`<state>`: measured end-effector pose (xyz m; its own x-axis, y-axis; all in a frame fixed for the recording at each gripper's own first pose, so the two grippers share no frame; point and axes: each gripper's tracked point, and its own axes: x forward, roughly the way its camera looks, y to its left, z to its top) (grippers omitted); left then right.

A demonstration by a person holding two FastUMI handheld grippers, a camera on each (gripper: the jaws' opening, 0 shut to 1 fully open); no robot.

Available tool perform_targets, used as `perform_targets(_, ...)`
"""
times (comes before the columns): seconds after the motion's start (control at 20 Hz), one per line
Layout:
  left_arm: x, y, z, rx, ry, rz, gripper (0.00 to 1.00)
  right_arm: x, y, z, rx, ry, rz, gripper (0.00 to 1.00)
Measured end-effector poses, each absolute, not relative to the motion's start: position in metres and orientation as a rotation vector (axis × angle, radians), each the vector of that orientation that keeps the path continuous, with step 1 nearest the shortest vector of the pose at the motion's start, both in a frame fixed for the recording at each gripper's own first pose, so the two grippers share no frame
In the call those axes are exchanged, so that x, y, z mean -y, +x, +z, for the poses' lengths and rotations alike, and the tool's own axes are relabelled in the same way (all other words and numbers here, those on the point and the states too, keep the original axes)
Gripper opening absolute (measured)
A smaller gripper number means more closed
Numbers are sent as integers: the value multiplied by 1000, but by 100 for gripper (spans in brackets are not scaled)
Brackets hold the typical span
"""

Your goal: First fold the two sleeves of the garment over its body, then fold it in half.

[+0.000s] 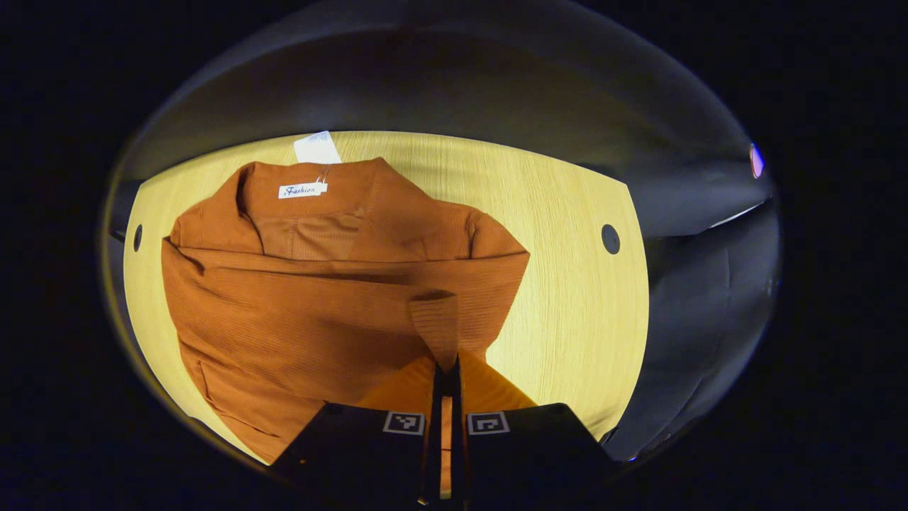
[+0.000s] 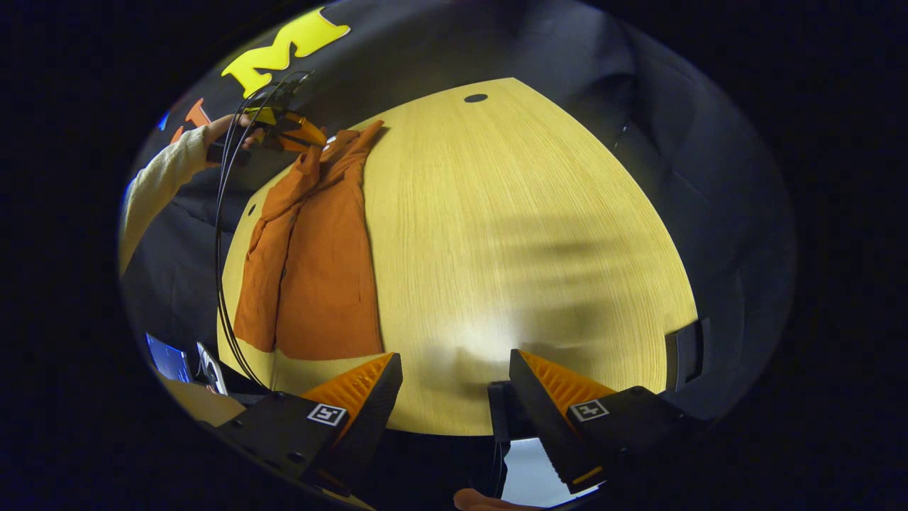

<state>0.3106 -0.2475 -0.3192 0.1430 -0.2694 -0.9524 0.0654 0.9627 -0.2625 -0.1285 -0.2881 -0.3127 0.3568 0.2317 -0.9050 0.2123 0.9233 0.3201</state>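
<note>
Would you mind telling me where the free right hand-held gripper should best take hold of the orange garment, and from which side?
Probably the bottom hem corner of the garment nearest the right hand-held gripper. It lies flat near the table edge, so come in low from that edge with the open jaws sliding over the hem. The left hand-held gripper already pinches a sleeve cuff.

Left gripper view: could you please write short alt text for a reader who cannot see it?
The left tongs are shut on the cuff of a sleeve drawn across the body of an orange garment. The garment lies on a light wooden table, collar at the far edge.
</note>
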Motion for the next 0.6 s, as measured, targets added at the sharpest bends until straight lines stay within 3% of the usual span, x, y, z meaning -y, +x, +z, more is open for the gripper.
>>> perform_targets(0.1,262,310,-314,-1394,-260,-292,14,288,-133,-317,-1220,434,3,98)
perform_targets(0.25,262,306,-315,-1381,-306,-279,81,283,-133,-317,-1220,438,5,98)
perform_targets(0.35,252,300,-307,-1372,-298,-276,87,278,-128,-314,-1216,420,20,98)
perform_targets(0.45,246,290,-302,-1355,-318,-293,99,270,-120,-311,-1210,396,39,98)
perform_targets(0.6,225,276,-282,-1285,-311,-304,99,252,-105,-307,-1196,365,88,98)
